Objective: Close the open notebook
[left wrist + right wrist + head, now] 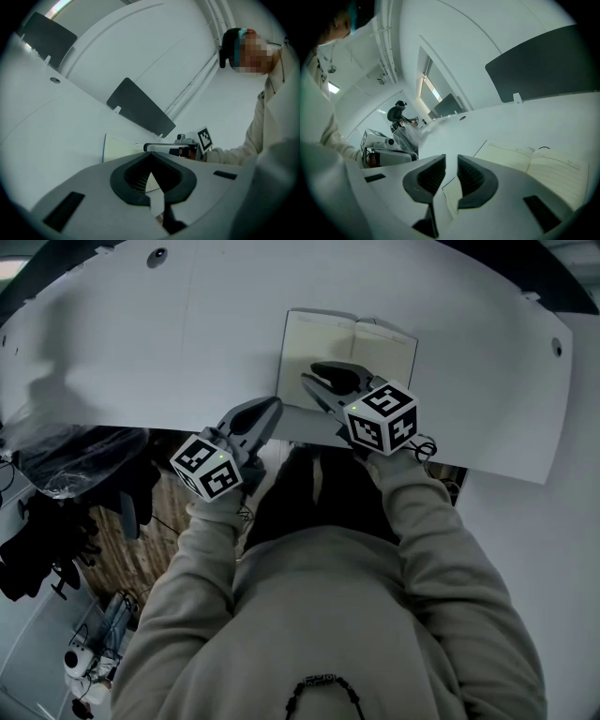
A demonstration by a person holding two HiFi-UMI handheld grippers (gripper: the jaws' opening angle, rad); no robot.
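Observation:
The open notebook [349, 351] lies flat on the white table [141, 343], cream pages up, just beyond the table's near edge. My right gripper [317, 374] hovers low over the near part of its left page. Its jaws stand a narrow gap apart with nothing pinched, and a page corner [451, 197] shows below the right gripper [451, 160]. My left gripper [274, 405] hangs at the table's near edge, left of the notebook and clear of it. The left gripper [151, 155] has its tips meeting on nothing. The notebook [119, 149] and the right gripper's marker cube [205, 138] show beyond it.
Dark upright panels [140, 112] [548, 65] stand along the table's far side. A clear plastic bag [75, 456] lies over the table's left near edge. Small round holes [157, 256] mark the tabletop. A person [267, 117] stands at the right in the left gripper view.

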